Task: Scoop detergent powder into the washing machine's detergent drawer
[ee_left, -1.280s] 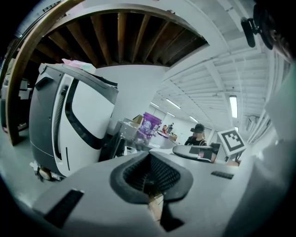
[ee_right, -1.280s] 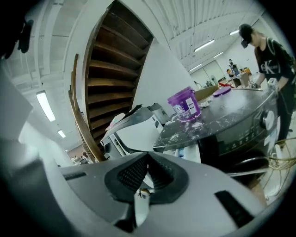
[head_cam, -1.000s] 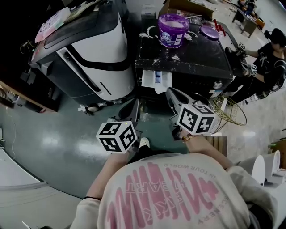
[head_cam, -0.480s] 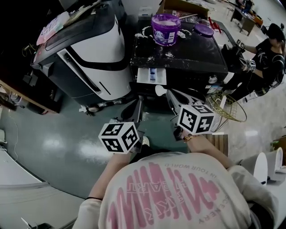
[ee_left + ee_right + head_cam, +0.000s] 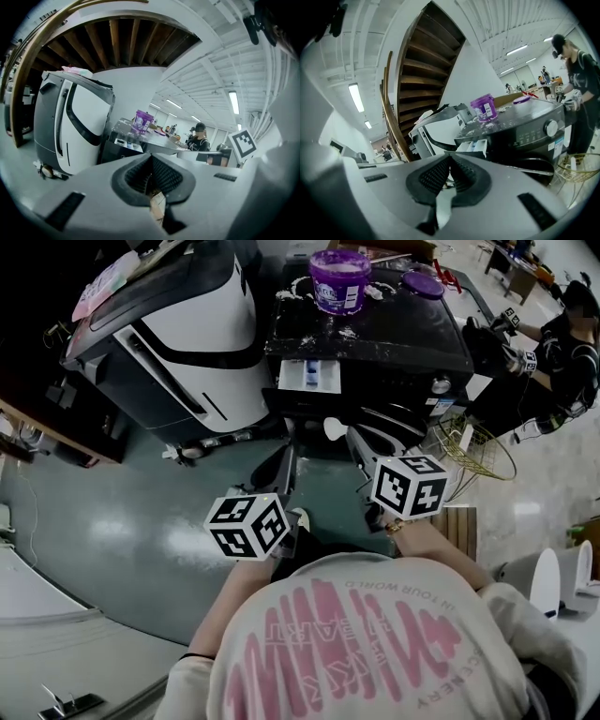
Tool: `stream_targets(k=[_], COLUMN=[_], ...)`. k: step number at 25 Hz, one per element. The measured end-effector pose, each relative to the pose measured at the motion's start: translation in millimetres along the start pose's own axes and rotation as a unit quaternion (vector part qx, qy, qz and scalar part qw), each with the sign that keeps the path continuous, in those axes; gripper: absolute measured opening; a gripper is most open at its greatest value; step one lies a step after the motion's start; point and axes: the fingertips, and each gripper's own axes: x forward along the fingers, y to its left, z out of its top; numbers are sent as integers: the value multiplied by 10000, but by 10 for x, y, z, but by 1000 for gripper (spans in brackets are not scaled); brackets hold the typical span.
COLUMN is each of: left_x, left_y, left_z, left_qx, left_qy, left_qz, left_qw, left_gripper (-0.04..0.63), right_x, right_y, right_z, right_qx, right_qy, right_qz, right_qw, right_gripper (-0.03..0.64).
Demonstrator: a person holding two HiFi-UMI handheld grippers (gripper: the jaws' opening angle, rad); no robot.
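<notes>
The black washing machine (image 5: 375,334) stands ahead with its white detergent drawer (image 5: 309,374) pulled out. On its powder-strewn top sits the open purple detergent tub (image 5: 338,279), also in the right gripper view (image 5: 483,108) and the left gripper view (image 5: 142,121). My right gripper (image 5: 354,437) is shut on a white scoop (image 5: 333,427), whose handle shows between the pads (image 5: 442,206). It hangs short of the drawer (image 5: 472,146). My left gripper (image 5: 286,454) is beside it, pads together (image 5: 151,176). A small tan bit shows below them; I cannot tell what it is.
The tub's purple lid (image 5: 422,284) lies right of it. A big white-and-black machine (image 5: 187,343) stands left of the washer. A gold wire basket (image 5: 478,470) sits on the floor at right, where a person in black (image 5: 562,362) works. A wooden staircase (image 5: 417,70) rises behind.
The washing machine and tub sit higher in the head view than a second ago. Both grippers hold the same places in the picture, side by side and still shut.
</notes>
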Motion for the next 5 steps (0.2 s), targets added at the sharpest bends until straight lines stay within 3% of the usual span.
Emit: stream_targets(k=[5], left_x=[-106], left_y=[-87], left_z=[-124], left_qx=[-42], left_qy=[50], left_qz=[19], left_qw=[10000], left_gripper=[0], right_x=[-118], right_y=[13], right_z=[-101], right_qx=[37], right_qy=[83], right_qz=[19], right_qw=[10000], right_gripper=[2])
